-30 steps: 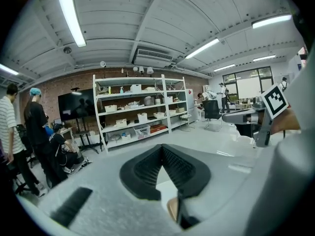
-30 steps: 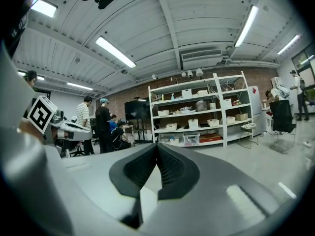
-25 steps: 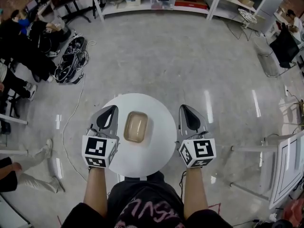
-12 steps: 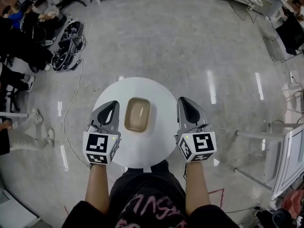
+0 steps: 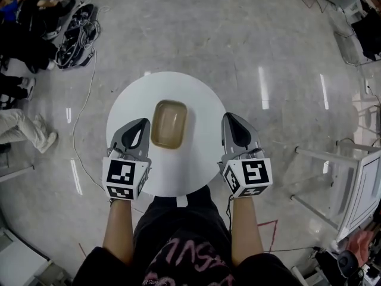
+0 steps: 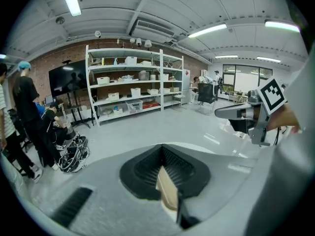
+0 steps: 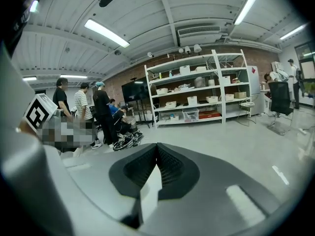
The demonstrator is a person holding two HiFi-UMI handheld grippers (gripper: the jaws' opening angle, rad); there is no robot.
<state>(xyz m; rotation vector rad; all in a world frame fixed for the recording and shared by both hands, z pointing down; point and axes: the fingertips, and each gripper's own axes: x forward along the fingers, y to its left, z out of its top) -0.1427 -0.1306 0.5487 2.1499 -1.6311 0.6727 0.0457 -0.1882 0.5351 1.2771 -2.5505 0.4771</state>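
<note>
In the head view a tan rectangular dish point(image 5: 169, 124) rests on the small round white table point(image 5: 202, 97). My left gripper point(image 5: 143, 123) hovers over the table's left side, just left of the dish, and is shut on nothing. To the dish's right, over the table's right edge, my right gripper point(image 5: 228, 117) is likewise shut and empty. The left gripper view looks along its closed jaws point(image 6: 162, 151), and a strip of the tan dish point(image 6: 167, 193) shows below them. In the right gripper view the jaws point(image 7: 157, 149) meet at the tip.
White storage shelves point(image 6: 133, 102) with bins stand against a brick wall. Several people point(image 7: 101, 114) stand and sit at the left. A heap of cables and bags point(image 5: 74, 34) lies on the grey floor. A white metal frame point(image 5: 333, 171) stands at the right.
Both gripper views now point lower and take in more floor. The tan dish now shows below the left jaws. In the head view the table has shifted up. Both grippers stay shut.
</note>
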